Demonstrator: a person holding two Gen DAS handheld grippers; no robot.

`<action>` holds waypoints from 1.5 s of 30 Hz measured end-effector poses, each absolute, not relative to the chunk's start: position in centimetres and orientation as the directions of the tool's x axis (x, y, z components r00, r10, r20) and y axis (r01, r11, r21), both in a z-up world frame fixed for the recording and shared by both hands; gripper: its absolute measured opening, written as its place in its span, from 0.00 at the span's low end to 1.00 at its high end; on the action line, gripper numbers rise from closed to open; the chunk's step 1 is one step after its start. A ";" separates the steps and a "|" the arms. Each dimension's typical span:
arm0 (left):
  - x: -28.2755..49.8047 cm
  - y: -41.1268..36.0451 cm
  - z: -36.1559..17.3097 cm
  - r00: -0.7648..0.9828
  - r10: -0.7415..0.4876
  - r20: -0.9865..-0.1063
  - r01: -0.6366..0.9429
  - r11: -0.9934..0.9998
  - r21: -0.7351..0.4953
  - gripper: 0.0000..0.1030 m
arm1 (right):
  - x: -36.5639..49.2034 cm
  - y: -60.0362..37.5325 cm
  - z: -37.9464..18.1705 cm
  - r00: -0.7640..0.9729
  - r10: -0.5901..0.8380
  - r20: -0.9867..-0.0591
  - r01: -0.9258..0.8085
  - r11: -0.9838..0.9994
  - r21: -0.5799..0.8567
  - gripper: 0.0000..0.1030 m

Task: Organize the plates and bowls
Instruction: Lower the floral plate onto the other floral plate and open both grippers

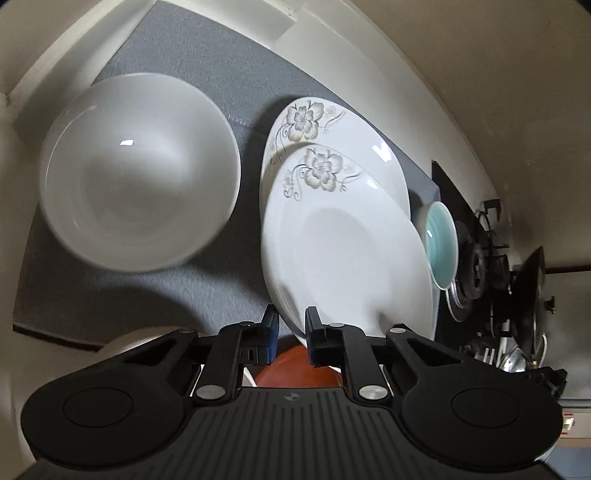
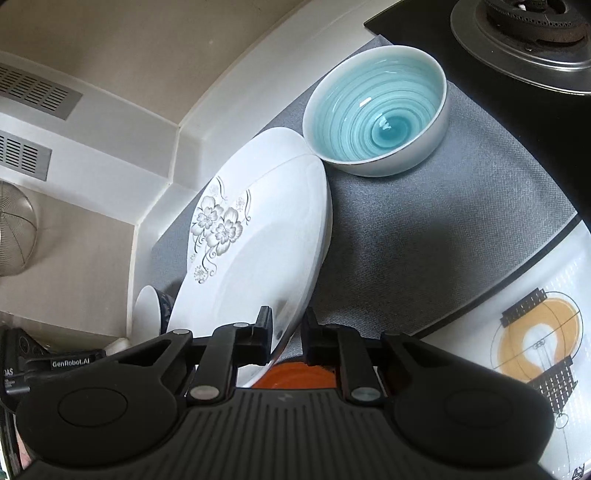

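Two white plates with a flower print are stacked on the grey mat; the upper plate lies on the lower plate. My left gripper is shut on the near rim of the upper plate. My right gripper is shut on the opposite rim of the same plate. A big white bowl stands left of the plates. A turquoise ribbed bowl stands right of them, also in the left wrist view. An orange dish lies under both grippers, partly hidden; it also shows in the right wrist view.
The grey mat covers a white counter. A black gas hob with a burner sits beyond the turquoise bowl. A printed sheet lies at the right front. A wire strainer sits in the sink at left.
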State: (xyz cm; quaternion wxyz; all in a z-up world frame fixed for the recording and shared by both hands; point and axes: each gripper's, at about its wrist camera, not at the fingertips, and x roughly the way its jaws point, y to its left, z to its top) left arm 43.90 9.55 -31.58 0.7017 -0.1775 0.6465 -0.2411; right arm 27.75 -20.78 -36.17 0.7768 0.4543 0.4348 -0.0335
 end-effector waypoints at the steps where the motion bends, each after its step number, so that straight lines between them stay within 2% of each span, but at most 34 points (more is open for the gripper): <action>1: 43.9 9.5 -31.7 0.055 -0.566 -0.823 0.110 0.822 -0.558 0.15 | 27.8 -20.8 -36.2 0.616 0.342 -0.710 0.449 0.588 0.673 0.17; 5: 43.9 9.7 -31.9 0.071 -0.570 -0.818 0.088 0.821 -0.564 0.14 | 28.3 -21.1 -36.8 0.601 0.389 -0.698 0.464 0.541 0.701 0.18; 12: 43.8 10.0 -32.2 0.068 -0.588 -0.806 0.058 0.809 -0.585 0.13 | 27.5 -20.5 -36.0 0.595 0.382 -0.707 0.467 0.552 0.691 0.19; 14: 43.7 9.9 -32.1 0.068 -0.586 -0.808 0.059 0.810 -0.583 0.13 | 26.4 -20.3 -35.4 0.622 0.366 -0.692 0.464 0.540 0.702 0.29; 17: 43.7 9.7 -32.1 0.072 -0.581 -0.811 0.067 0.814 -0.577 0.14 | 25.4 -20.2 -35.1 0.626 0.359 -0.692 0.471 0.534 0.702 0.28; 19: 43.7 9.7 -32.1 0.072 -0.580 -0.811 0.066 0.815 -0.576 0.13 | 25.5 -20.1 -34.9 0.636 0.355 -0.685 0.448 0.553 0.703 0.18; 20: 43.7 9.7 -32.1 0.074 -0.580 -0.812 0.066 0.815 -0.576 0.14 | 25.9 -19.8 -34.7 0.632 0.344 -0.694 0.437 0.581 0.687 0.17; 37: 45.4 8.4 -33.6 0.039 -0.567 -0.823 0.042 0.823 -0.566 0.15 | 31.4 -21.3 -37.0 0.570 0.230 -0.789 0.439 0.726 0.529 0.14; 45: 44.6 7.7 -32.7 0.080 -0.511 -0.856 0.140 0.856 -0.498 0.17 | 30.8 -20.8 -36.5 0.580 0.197 -0.791 0.428 0.752 0.501 0.18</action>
